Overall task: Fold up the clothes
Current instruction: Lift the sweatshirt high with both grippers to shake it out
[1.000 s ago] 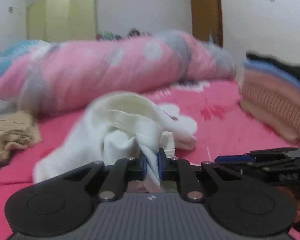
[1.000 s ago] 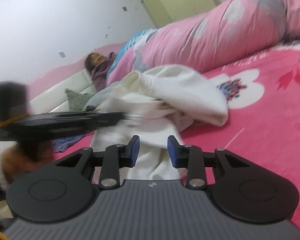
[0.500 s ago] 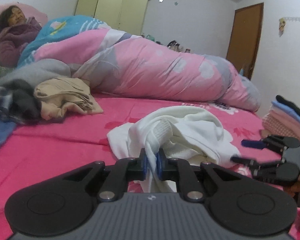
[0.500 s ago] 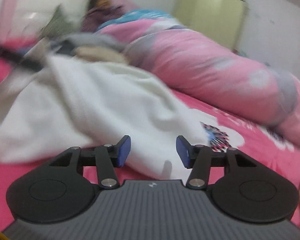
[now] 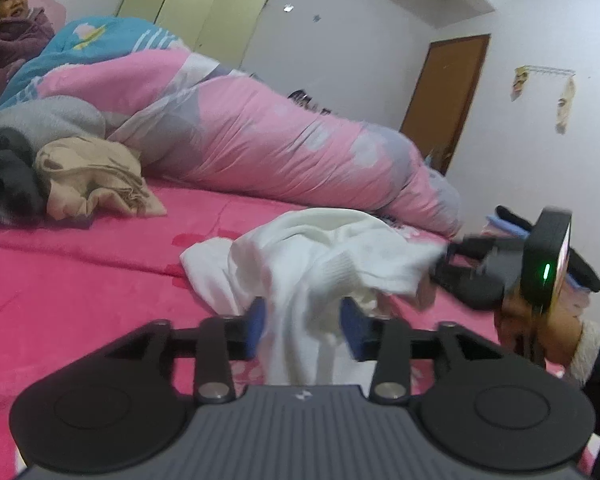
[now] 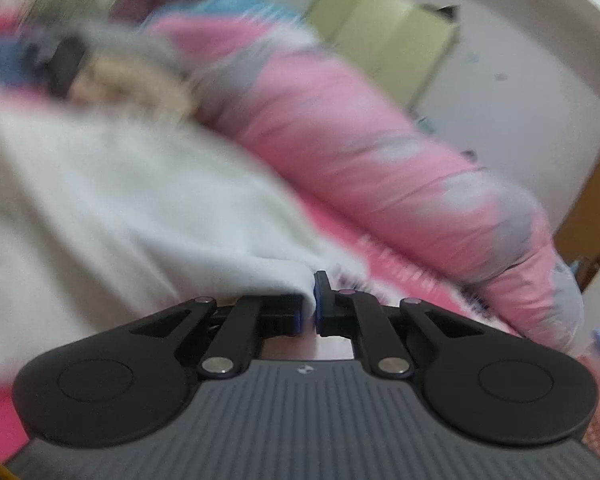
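Pink bedsheet [image 5: 80, 264] under white garment [image 5: 320, 256], yellow-green wardrobe [image 5: 204, 12] behind

Bed [image 5: 80, 264] with bright pink cover carries everything; rumpled white garment [image 5: 320, 256] lies on cover near its front; long pink quilt roll [image 5: 268, 144] lies behind white garment, across bed; beige cloth heap [image 5: 88, 178] left of garment, touching quilt roll; grey and dark clothes [image 5: 16, 148] just beyond beige heap; folded stack [image 5: 508, 224] right of garment, mostly hidden.
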Available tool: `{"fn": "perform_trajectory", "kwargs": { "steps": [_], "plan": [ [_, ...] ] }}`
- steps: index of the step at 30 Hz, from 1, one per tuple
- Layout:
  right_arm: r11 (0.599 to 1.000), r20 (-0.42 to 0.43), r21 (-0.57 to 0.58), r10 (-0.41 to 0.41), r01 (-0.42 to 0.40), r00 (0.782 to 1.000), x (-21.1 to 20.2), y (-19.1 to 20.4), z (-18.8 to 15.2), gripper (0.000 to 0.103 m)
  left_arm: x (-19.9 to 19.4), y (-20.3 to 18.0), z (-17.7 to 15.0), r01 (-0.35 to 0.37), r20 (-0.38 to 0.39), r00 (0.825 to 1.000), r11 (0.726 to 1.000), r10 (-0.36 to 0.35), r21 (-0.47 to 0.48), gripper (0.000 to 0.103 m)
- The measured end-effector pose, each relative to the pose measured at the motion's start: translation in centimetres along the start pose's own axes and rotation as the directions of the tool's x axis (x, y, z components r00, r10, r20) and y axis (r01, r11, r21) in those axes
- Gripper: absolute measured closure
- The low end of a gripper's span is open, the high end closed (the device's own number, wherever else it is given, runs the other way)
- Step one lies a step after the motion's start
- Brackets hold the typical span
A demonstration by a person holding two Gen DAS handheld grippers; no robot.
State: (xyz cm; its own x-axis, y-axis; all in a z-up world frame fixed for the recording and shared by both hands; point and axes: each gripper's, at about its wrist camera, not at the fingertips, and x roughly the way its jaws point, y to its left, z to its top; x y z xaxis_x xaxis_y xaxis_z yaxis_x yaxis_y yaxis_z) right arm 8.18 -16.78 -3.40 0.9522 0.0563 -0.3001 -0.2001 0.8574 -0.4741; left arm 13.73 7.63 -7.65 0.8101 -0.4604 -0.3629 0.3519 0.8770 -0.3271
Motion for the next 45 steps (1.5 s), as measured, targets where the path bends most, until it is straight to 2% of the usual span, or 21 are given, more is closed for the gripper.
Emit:
{"fn": "perform_trajectory", "kwargs": {
  "steps": [6, 9, 12, 13, 14, 17, 18, 19, 20, 24, 27, 30, 32, 35, 38, 41, 43, 45],
  "plan": [
    [0.98, 0.143, 0.19, -0.093, 0.065, 0.985, -4.9, -4.1, 4.4, 0.099, 0.7, -2.1, -1.0, 0.048, -0.026, 0.999, 0.997, -0.046, 0.059, 0.042],
    [0.964, 0.202, 0.254, -0.125, 0.071, 0.971, -7.1, -5.4, 6.5, 0.099, 1.8, -4.1, -2.1, 0.021, -0.039, 0.999, 0.987, -0.015, 0.162, 0.042],
    [0.959, 0.252, 0.269, -0.158, 0.088, 0.955, -9.8, -5.8, 8.1, 0.099, 2.4, -5.8, -3.2, -0.024, -0.028, 0.999, 0.966, 0.032, 0.258, 0.042],
    [0.958, 0.272, 0.269, -0.169, 0.094, 0.947, -10.7, -5.9, 8.7, 0.099, 2.6, -6.4, -3.6, -0.039, -0.023, 0.999, 0.957, 0.048, 0.288, 0.045],
    [0.958, 0.291, 0.269, -0.182, 0.102, 0.939, -11.6, -6.1, 9.2, 0.099, 2.6, -6.6, -3.7, -0.054, -0.015, 0.998, 0.956, 0.061, 0.29, 0.052],
    [0.953, 0.341, 0.284, -0.207, 0.11, 0.917, -14.8, -6.3, 10.7, 0.099, 2.2, -6.5, -3.5, -0.089, 0.014, 0.996, 0.967, 0.088, 0.24, 0.074],
    [0.951, 0.35, 0.287, -0.215, 0.114, 0.912, -15.6, -6.5, 11.1, 0.099, 1.9, -6.3, -3.2, -0.092, 0.026, 0.996, 0.974, 0.089, 0.208, 0.078],
    [0.95, 0.361, 0.29, -0.222, 0.117, 0.906, -16.4, -6.7, 11.5, 0.099, 1.5, -6.1, -2.8, -0.103, 0.045, 0.994, 0.977, 0.096, 0.188, 0.087],
    [0.949, 0.37, 0.291, -0.23, 0.123, 0.9, -17.2, -6.8, 11.7, 0.099, 1.1, -6.0, -2.4, -0.118, 0.068, 0.992, 0.977, 0.107, 0.18, 0.091],
    [0.942, 0.407, 0.304, -0.266, 0.146, 0.874, -20.1, -7.9, 12.6, 0.099, -0.5, -5.5, 0.6, -0.187, 0.182, 0.97, 0.971, 0.159, 0.15, 0.096],
    [0.933, 0.433, 0.321, -0.296, 0.162, 0.851, -22.2, -9.2, 13.2, 0.099, -1.9, -5.8, 3.9, -0.254, 0.28, 0.939, 0.953, 0.202, 0.163, 0.098],
    [0.924, 0.458, 0.338, -0.326, 0.177, 0.827, -24.3, -10.4, 13.7, 0.099, -4.0, -6.6, 8.1, -0.316, 0.398, 0.89, 0.93, 0.222, 0.189, 0.098],
    [0.918, 0.474, 0.35, -0.346, 0.187, 0.81, -25.7, -11.3, 14.1, 0.099, -6.2, -7.6, 11.5, -0.343, 0.495, 0.845, 0.915, 0.201, 0.213, 0.098],
    [0.908, 0.498, 0.367, -0.375, 0.201, 0.782, -27.9, -12.5, 14.7, 0.1, -9.6, -9.6, 16.3, -0.389, 0.632, 0.76, 0.887, 0.154, 0.251, 0.098],
    [0.904, 0.565, 0.359, -0.408, 0.232, 0.717, -31.4, -13.4, 16.0, 0.1, -12.8, -12.2, 19.9, -0.416, 0.724, 0.684, 0.862, 0.087, 0.289, 0.098],
    [0.893, 0.617, 0.369, -0.441, 0.256, 0.651, -34.8, -14.3, 16.7, 0.099, -14.8, -14.7, 22.0, -0.443, 0.78, 0.625, 0.838, 0.035, 0.318, 0.098],
    [0.888, 0.635, 0.379, -0.455, 0.262, 0.624, -36.6, -14.8, 16.9, 0.099, -15.8, -16.0, 22.8, -0.441, 0.794, 0.607, 0.834, 0.005, 0.332, 0.098],
    [0.883, 0.648, 0.389, -0.465, 0.263, 0.604, -38.2, -15.3, 16.8, 0.099, -16.0, -16.8, 23.2, -0.43, 0.8, 0.6, 0.834, -0.023, 0.347, 0.098]
  ]
}}
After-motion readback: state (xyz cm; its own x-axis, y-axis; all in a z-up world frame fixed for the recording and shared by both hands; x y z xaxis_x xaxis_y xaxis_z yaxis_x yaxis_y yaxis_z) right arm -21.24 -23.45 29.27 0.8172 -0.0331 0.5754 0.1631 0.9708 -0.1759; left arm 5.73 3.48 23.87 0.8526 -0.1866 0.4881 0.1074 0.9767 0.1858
